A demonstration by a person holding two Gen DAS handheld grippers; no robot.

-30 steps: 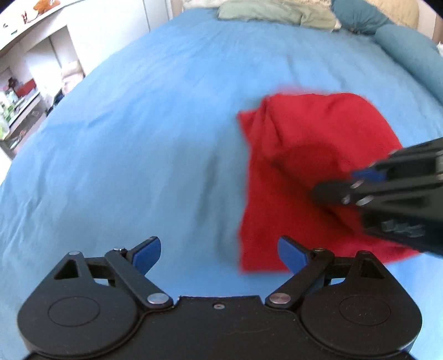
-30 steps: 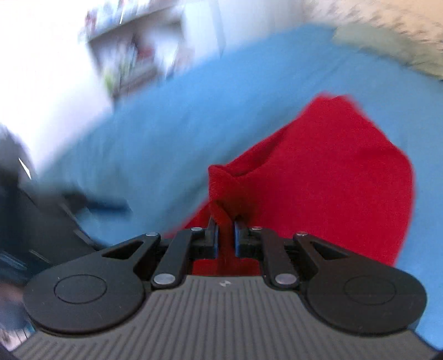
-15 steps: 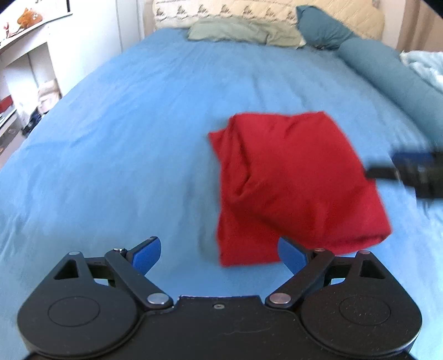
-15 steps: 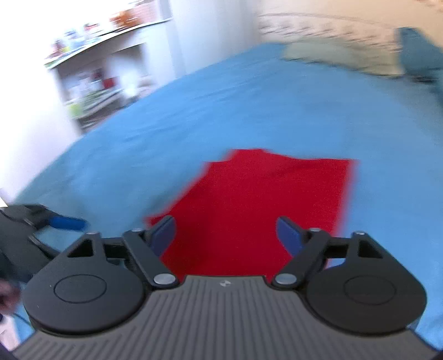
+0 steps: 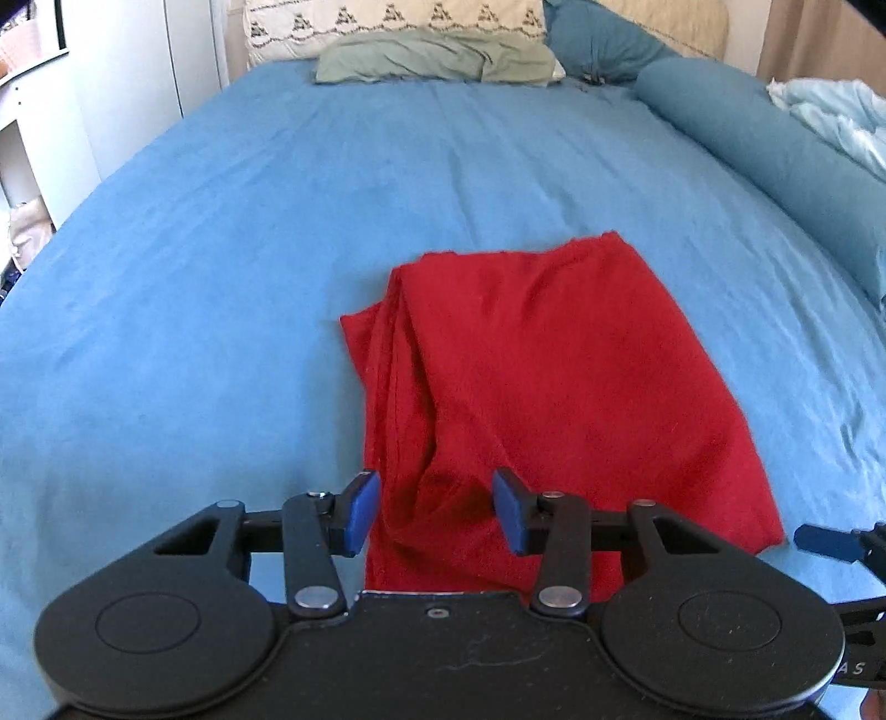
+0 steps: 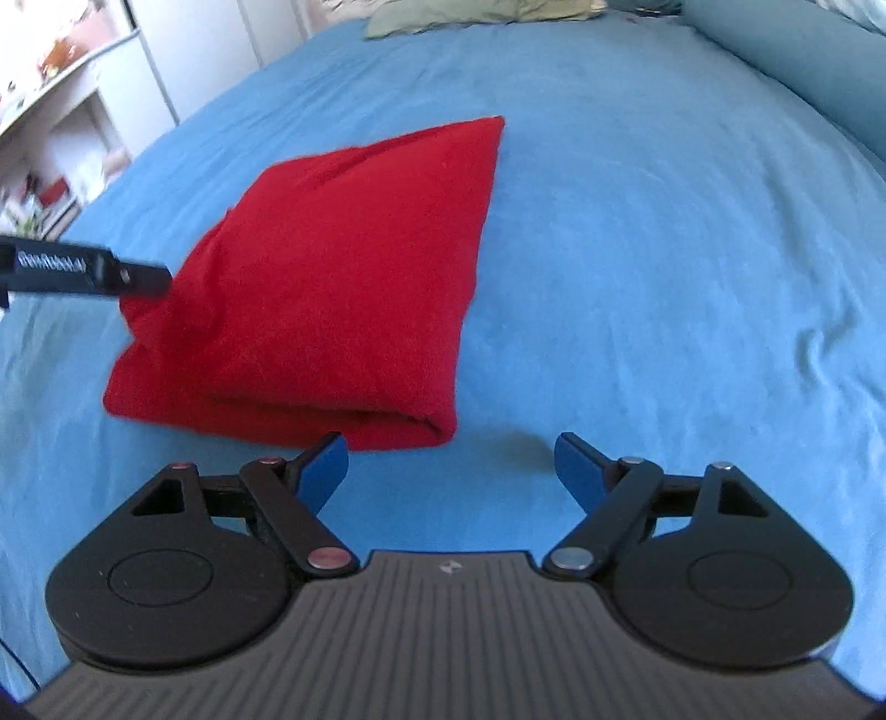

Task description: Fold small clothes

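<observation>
My left gripper sits low in the centre of its own view, its blue fingers parted around a raised wrinkle at the near edge of the red garment. Cloth lies between the pads, but they stand apart from it on both sides, so nothing is pinched. The same gripper shows in my right view as a dark bar entering from the left edge, its tip at the garment's left corner.

The red garment lies folded on the blue bedspread, filling the middle of the left view and the upper left of the right view. Its fold runs along the lower edge in the right view, with doubled layers visible at the lower right corner. Creases bunch along its left side in the left view.

My right gripper hangs over bare bedspread just below the folded edge, fingers spread wide and holding nothing. Its left finger is just beside the cloth; I cannot tell whether it touches.

At the top of the left view lie a green pillow, a patterned cream pillow and a teal bolster along the right side.
</observation>
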